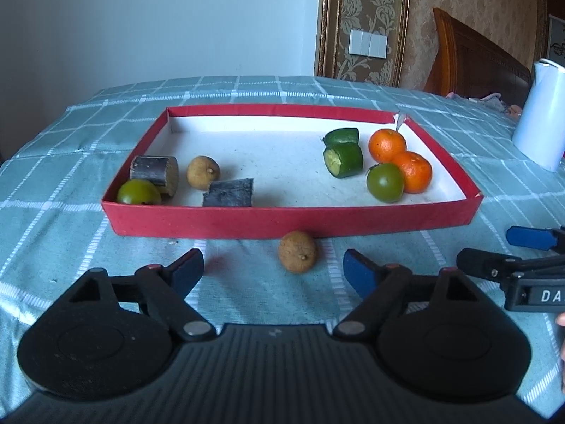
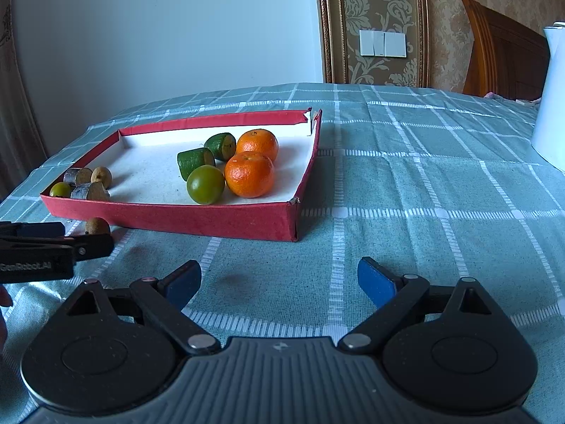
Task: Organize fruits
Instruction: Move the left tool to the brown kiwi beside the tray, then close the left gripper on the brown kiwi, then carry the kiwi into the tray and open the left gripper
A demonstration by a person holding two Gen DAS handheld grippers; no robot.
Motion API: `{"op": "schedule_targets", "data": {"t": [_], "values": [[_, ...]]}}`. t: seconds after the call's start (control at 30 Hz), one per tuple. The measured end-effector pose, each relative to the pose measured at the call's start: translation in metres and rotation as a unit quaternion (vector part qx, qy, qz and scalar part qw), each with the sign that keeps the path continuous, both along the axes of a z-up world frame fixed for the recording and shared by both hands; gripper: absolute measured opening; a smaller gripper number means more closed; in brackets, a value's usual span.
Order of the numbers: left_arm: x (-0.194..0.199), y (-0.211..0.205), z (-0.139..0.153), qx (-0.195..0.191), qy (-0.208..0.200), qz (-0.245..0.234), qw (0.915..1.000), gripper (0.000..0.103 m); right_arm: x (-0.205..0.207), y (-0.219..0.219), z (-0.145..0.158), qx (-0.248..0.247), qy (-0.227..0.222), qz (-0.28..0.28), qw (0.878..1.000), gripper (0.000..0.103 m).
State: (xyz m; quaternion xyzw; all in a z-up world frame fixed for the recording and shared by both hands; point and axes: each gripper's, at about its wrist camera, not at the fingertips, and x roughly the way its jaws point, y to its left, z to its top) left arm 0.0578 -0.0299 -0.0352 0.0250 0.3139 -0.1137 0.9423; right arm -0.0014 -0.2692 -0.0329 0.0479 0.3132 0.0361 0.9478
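Fingers of the left gripper [image 1: 273, 270] stand wide apart, holding nothing; the round brown longan [image 1: 297, 251] lies on the green checked tablecloth [image 1: 247, 282] just ahead, touching the red shallow cardboard tray [image 1: 289, 221]. The right gripper [image 2: 279, 279] is spread wide, empty.
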Motion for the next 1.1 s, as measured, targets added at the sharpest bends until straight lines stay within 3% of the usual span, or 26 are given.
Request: {"op": "schedule_targets", "data": {"t": [0.17, 0.37, 0.53, 0.63, 1.1], "values": [[0.001, -0.008, -0.003, 0.019, -0.008, 0.004, 0.9998, 0.076, 0.000, 0.000, 0.000, 0.000, 0.000, 0.000, 1.000, 0.096], [0.001, -0.010, -0.001, 0.018, -0.011, -0.007, 0.9998, 0.058, 0.000, 0.000, 0.000, 0.000, 0.000, 0.000, 1.000, 0.096], [-0.001, -0.012, 0.000, 0.018, -0.014, -0.021, 0.9995, 0.031, 0.000, 0.000, 0.000, 0.000, 0.000, 0.000, 1.000, 0.096], [-0.002, -0.015, 0.000, 0.020, -0.014, -0.027, 0.9993, 0.023, 0.000, 0.000, 0.000, 0.000, 0.000, 0.000, 1.000, 0.096], [-0.015, -0.016, 0.015, 0.032, -0.035, -0.055, 0.9974, 0.022, 0.000, 0.000, 0.000, -0.001, 0.000, 0.000, 1.000, 0.096]]}}
